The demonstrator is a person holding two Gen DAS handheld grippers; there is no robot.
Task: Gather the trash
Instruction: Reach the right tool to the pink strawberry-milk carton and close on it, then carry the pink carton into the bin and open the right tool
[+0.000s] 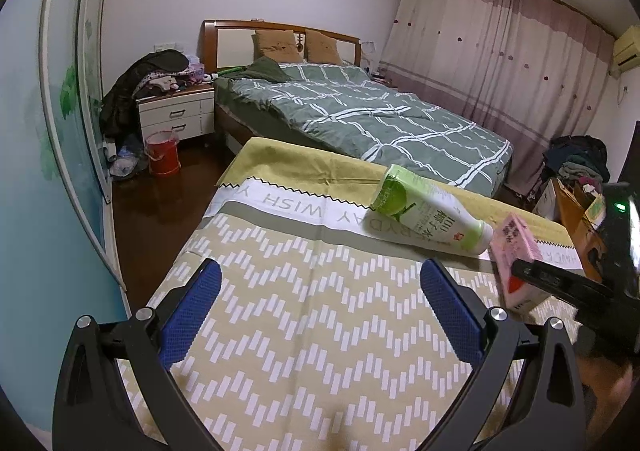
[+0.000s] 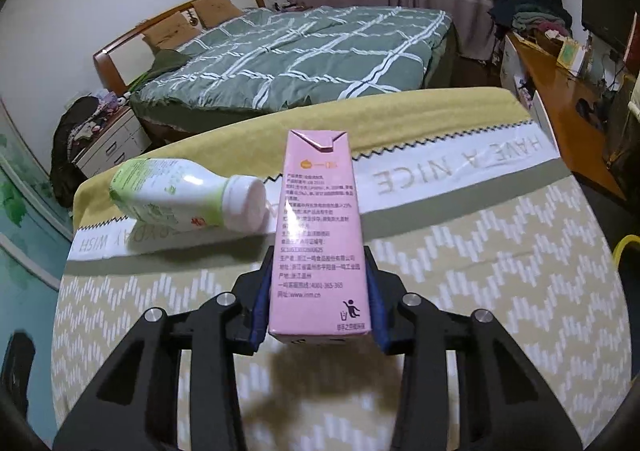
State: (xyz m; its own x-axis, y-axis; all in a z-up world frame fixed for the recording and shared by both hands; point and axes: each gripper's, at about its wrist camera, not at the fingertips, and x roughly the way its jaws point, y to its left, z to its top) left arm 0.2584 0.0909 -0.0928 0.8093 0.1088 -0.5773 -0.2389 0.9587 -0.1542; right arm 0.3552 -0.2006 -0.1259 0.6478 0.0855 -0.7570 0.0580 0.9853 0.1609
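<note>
A pink drink carton (image 2: 316, 235) stands upright on the patterned tablecloth (image 2: 480, 271), and my right gripper (image 2: 319, 263) is shut on its lower half, blue pads pressed on both sides. To the carton's left a white and green plastic bottle (image 2: 176, 199) lies on its side, cap almost touching the carton. In the left wrist view the bottle (image 1: 428, 215) and the carton (image 1: 516, 255) sit at the right, with a black finger of the right gripper (image 1: 560, 283) against the carton. My left gripper (image 1: 322, 275) hangs open over the cloth (image 1: 280, 331), nothing between its fingers.
Beyond the table is a bed with a green checked quilt (image 1: 360, 119). A nightstand piled with clothes (image 1: 176, 111) and a red bucket (image 1: 162, 159) stand at the back left. A wooden desk with clutter (image 2: 560, 111) runs along the right, curtains (image 1: 500, 51) behind.
</note>
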